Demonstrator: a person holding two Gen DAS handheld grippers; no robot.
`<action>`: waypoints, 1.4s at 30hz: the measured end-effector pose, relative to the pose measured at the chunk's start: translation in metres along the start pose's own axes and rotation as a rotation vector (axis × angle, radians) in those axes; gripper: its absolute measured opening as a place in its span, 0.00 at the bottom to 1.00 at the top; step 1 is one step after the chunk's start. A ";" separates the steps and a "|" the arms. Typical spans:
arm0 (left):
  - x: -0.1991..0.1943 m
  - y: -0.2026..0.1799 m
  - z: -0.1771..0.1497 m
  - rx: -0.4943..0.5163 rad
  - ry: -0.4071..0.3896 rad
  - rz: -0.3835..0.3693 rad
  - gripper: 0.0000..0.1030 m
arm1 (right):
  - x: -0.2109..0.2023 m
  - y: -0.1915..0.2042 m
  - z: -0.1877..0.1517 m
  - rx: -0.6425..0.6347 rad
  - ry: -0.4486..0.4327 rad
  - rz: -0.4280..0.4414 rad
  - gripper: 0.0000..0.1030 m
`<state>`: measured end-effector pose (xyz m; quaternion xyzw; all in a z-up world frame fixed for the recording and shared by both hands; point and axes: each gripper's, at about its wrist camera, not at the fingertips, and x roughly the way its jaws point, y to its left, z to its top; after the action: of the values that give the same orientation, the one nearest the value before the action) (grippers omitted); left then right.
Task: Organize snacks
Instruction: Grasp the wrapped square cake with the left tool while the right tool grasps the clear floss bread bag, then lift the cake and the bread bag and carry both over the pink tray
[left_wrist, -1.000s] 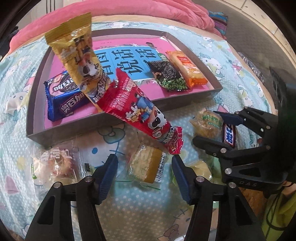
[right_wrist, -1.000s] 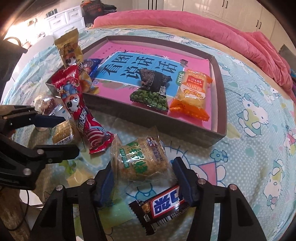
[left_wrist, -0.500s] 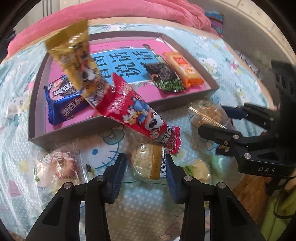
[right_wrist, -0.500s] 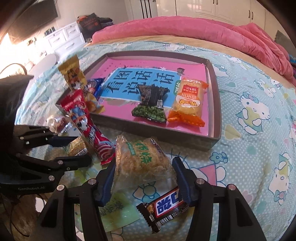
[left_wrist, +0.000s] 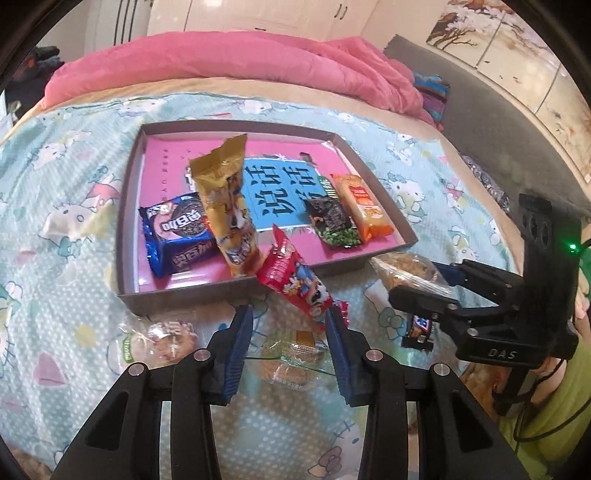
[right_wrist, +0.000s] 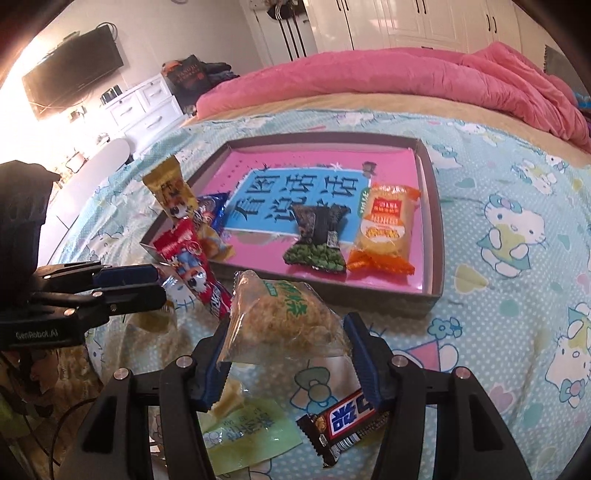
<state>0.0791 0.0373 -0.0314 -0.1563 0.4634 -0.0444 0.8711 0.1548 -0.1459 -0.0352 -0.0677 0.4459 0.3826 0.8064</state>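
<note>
A grey box lid tray (left_wrist: 129, 206) (right_wrist: 432, 236) with a pink floor lies on the bed. It holds a blue cookie pack (left_wrist: 177, 232), a gold pack (left_wrist: 225, 206), a dark pea pack (right_wrist: 317, 236) and an orange pack (right_wrist: 388, 229). A red pack (left_wrist: 295, 280) leans over its near wall. My right gripper (right_wrist: 284, 343) is shut on a clear-wrapped flossy cake (right_wrist: 284, 317), lifted off the sheet, also seen in the left wrist view (left_wrist: 406, 269). My left gripper (left_wrist: 290, 332) is shut on a clear-wrapped pastry (left_wrist: 291, 354), raised above the sheet.
A wrapped cake (left_wrist: 162, 339) lies on the sheet left of my left gripper. A black chocolate bar (right_wrist: 343, 421) and a pale green packet (right_wrist: 243, 432) lie under my right gripper. A pink duvet (right_wrist: 406, 81) is heaped at the far side of the bed.
My left gripper closed on the pastry and lifted it back from the tray. My right gripper rose with the flossy cake, leaving the chocolate bar on the sheet.
</note>
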 end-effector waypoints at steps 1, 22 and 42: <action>0.002 0.002 0.001 -0.006 0.015 0.005 0.41 | -0.002 -0.001 -0.001 -0.001 -0.003 0.003 0.56; 0.047 -0.008 -0.025 0.053 0.254 0.072 0.38 | -0.002 -0.009 0.000 0.038 -0.002 -0.001 0.57; -0.020 0.003 0.007 -0.012 -0.091 0.009 0.35 | -0.019 -0.014 0.007 0.067 -0.100 0.008 0.54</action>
<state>0.0734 0.0469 -0.0123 -0.1614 0.4244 -0.0306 0.8904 0.1631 -0.1632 -0.0197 -0.0196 0.4179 0.3736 0.8279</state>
